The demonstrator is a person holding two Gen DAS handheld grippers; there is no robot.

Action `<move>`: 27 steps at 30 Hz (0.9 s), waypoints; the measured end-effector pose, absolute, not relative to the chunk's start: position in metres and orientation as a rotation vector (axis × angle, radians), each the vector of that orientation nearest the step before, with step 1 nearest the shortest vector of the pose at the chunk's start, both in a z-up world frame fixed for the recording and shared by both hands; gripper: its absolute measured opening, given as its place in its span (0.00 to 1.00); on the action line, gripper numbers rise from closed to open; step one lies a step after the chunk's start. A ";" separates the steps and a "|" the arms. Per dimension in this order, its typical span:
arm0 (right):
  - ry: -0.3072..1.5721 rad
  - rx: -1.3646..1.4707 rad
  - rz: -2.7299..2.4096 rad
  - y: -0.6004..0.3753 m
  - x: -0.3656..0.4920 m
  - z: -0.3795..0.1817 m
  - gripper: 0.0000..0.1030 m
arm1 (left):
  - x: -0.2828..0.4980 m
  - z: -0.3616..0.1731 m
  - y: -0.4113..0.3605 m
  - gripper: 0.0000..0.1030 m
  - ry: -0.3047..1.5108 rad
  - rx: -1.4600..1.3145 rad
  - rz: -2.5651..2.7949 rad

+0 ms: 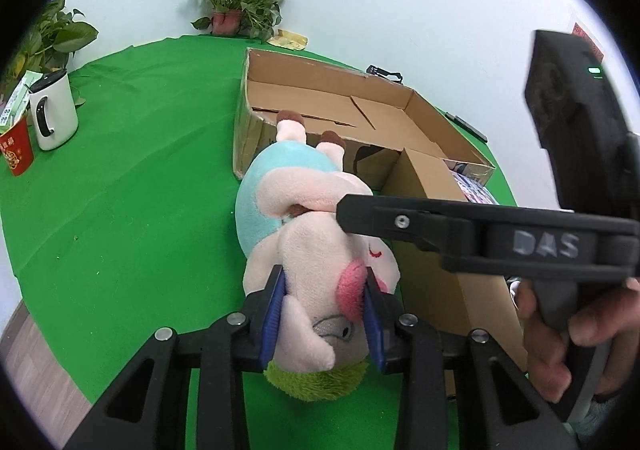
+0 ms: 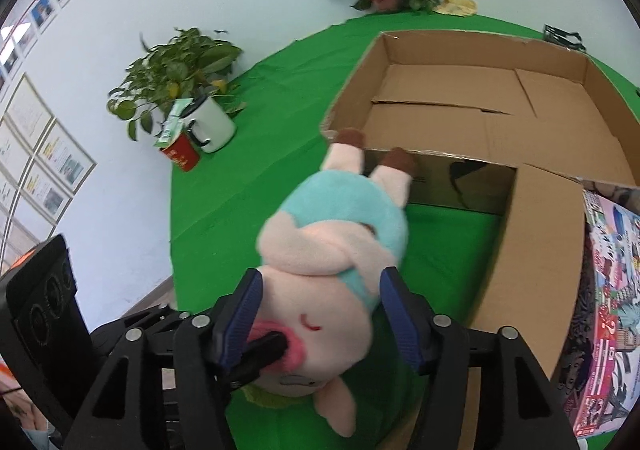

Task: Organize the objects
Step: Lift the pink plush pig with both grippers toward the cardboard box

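A plush pig [image 1: 296,226] with a pink head, light-blue body and brown feet hangs head-down above the green table, its feet at the near rim of an open cardboard box [image 1: 352,109]. My left gripper [image 1: 326,310] is shut on the pig's head, blue pads on both sides. My right gripper [image 2: 320,314] is shut on the pig [image 2: 332,242] at head and neck; in the left wrist view its black finger [image 1: 400,213] comes in from the right. The box [image 2: 480,97] looks empty inside.
A white mug [image 1: 52,113], a red cup [image 1: 18,149] and potted plants [image 1: 236,1] stand at the table's far edge. A box flap [image 2: 528,250] stands upright to the right of the pig. A colourful picture box [image 2: 608,310] lies at the right.
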State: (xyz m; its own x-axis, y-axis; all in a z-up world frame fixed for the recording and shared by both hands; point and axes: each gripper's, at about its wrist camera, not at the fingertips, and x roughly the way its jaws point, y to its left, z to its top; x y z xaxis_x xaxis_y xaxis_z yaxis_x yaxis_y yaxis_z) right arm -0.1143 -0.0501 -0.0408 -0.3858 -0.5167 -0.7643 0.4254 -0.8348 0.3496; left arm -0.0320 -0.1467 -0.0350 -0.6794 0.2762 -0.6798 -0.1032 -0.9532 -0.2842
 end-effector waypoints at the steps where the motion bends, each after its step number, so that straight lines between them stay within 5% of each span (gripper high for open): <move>1: -0.134 1.296 -2.209 -0.051 -0.118 -0.045 0.61 | -0.032 -0.035 -0.145 0.33 -0.322 -1.142 2.683; 10: -0.177 1.371 -2.118 -0.071 -0.133 -0.061 0.76 | -0.031 -0.035 -0.141 0.33 -0.335 -1.118 2.691; 13: -0.179 1.358 -2.122 -0.073 -0.131 -0.060 0.66 | -0.031 -0.032 -0.137 0.33 -0.317 -1.097 2.707; 15: -0.174 1.330 -2.110 -0.076 -0.126 -0.056 0.46 | -0.032 -0.030 -0.135 0.32 -0.313 -1.086 2.711; 27: -0.166 1.235 -2.158 -0.068 -0.120 -0.027 0.25 | -0.024 -0.008 -0.119 0.28 -0.233 -0.971 2.775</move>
